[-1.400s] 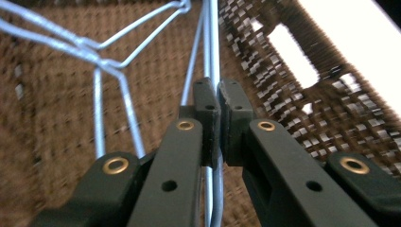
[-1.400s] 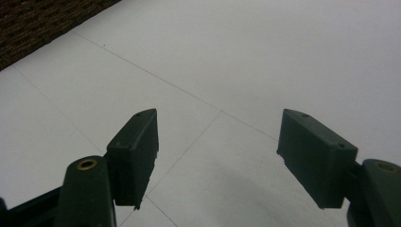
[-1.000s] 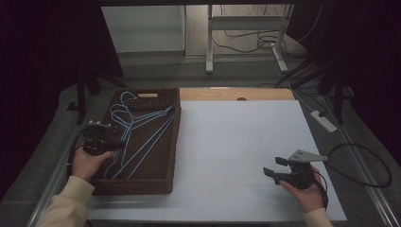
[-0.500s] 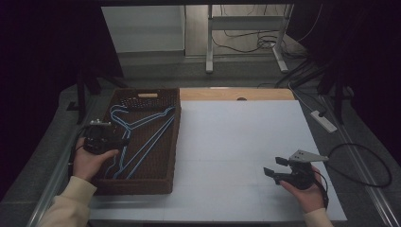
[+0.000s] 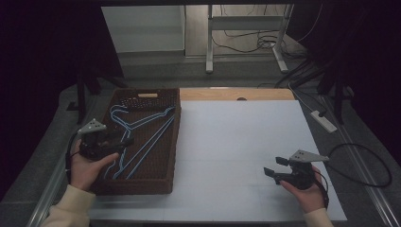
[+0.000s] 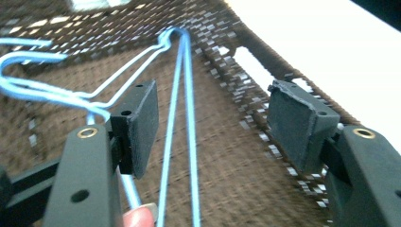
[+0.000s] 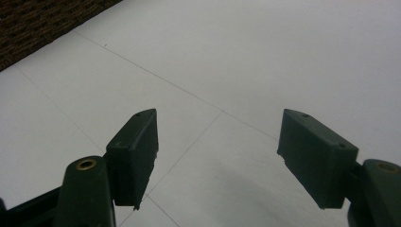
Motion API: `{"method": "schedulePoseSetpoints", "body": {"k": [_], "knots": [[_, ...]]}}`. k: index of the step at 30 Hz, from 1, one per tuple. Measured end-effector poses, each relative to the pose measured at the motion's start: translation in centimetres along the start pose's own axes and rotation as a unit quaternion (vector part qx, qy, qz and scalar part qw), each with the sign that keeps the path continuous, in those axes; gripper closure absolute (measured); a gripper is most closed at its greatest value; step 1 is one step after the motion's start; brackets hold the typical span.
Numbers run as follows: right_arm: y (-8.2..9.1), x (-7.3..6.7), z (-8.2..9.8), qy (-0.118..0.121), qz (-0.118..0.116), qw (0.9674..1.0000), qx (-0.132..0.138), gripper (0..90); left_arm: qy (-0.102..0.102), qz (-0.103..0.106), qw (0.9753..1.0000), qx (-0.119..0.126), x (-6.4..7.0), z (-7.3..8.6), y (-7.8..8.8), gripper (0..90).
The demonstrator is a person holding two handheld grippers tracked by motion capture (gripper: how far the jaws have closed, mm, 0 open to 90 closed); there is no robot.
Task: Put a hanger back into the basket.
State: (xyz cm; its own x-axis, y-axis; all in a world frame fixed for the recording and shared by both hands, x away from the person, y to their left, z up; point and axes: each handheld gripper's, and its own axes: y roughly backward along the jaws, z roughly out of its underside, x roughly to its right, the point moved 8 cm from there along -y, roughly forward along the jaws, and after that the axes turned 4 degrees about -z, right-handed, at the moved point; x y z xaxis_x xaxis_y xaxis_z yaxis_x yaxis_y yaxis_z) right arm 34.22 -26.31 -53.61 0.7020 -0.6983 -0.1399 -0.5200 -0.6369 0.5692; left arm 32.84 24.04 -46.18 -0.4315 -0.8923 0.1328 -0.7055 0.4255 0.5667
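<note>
A brown woven basket (image 5: 174, 146) sits at the table's left and holds several blue wire hangers (image 5: 144, 142). My left gripper (image 5: 126, 141) hovers over the basket's left side. Its jaws have just been opening and now stand open. In the left gripper view two hanger wires (image 6: 186, 94) run along the basket floor (image 6: 227, 179) below the gap of the left gripper (image 6: 217, 123), touching neither of the pads (image 6: 144, 123). My right gripper (image 5: 269, 173) rests near the front right of the white table (image 5: 236, 137), open, and in its own view the right gripper (image 7: 217, 151) has nothing between its jaws.
A wooden strip (image 5: 236, 94) borders the table's far edge. A white power strip (image 5: 323, 121) lies off the right side, with cables on the floor behind. A corner of the basket (image 7: 33, 23) shows ahead of the right gripper.
The left gripper's jaws have opened, and the hand has lifted and shifted a little over the basket. The right hand has not moved.
</note>
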Motion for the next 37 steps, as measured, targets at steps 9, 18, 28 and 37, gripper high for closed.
{"method": "schedulePoseSetpoints", "body": {"k": [9,18,28,37], "knots": [[0.4,0.2,-0.2,0.0,0.0,1.0,0.007,30.1,-0.026,0.037,0.9984,0.034,4.2,0.9,0.7,32.0],[1.0,0.4,-0.5,-0.002,0.0,0.9999,0.017,30.0,-0.041,0.042,0.9972,0.047,6.1,2.8,0.4,31.5],[1.2,0.4,-0.8,0.004,-0.006,0.9997,0.023,30.1,-0.045,0.043,0.9969,0.048,6.7,4.2,-0.1,30.6],[1.3,0.2,-1.2,0.008,-0.009,0.9996,0.026,30.1,-0.051,0.041,0.9967,0.049,6.8,4.3,-0.1,30.6]]}}
